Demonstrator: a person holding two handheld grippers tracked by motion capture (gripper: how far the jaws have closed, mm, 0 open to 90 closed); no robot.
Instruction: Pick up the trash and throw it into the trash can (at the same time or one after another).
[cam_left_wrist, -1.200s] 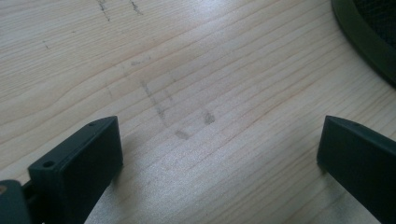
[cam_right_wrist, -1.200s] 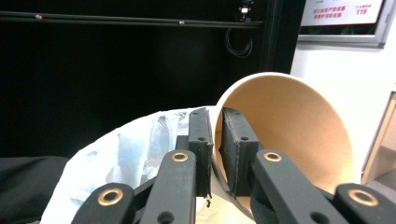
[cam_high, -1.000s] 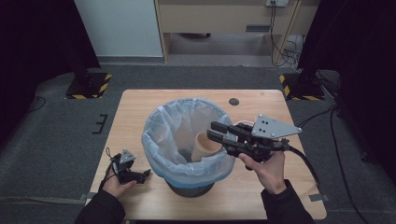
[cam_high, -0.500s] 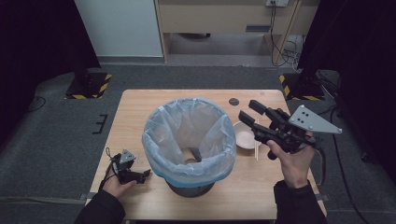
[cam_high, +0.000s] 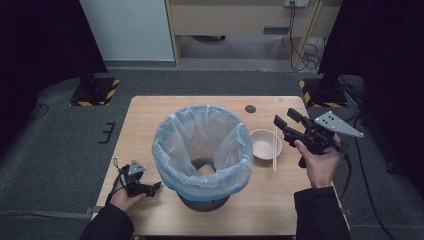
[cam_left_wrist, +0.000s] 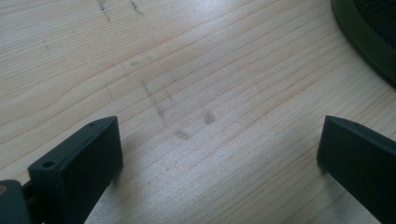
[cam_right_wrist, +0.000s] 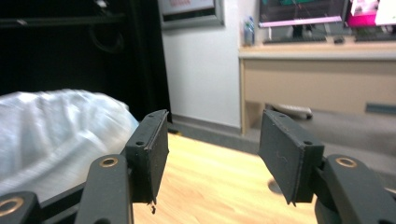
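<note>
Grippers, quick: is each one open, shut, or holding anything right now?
Left gripper: open, nothing between the jaws, low over the table.
Right gripper: open and empty, jaws have just been opening, up beside the lined bin.

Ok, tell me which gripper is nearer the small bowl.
Right. The right gripper hovers open just right of the small bowl; the left gripper rests across the lined bin, at the table's near-left.

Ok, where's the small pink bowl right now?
In the high view the pink bowl sits on the table, right of the lined bin, with the chopsticks along its right side.
</note>
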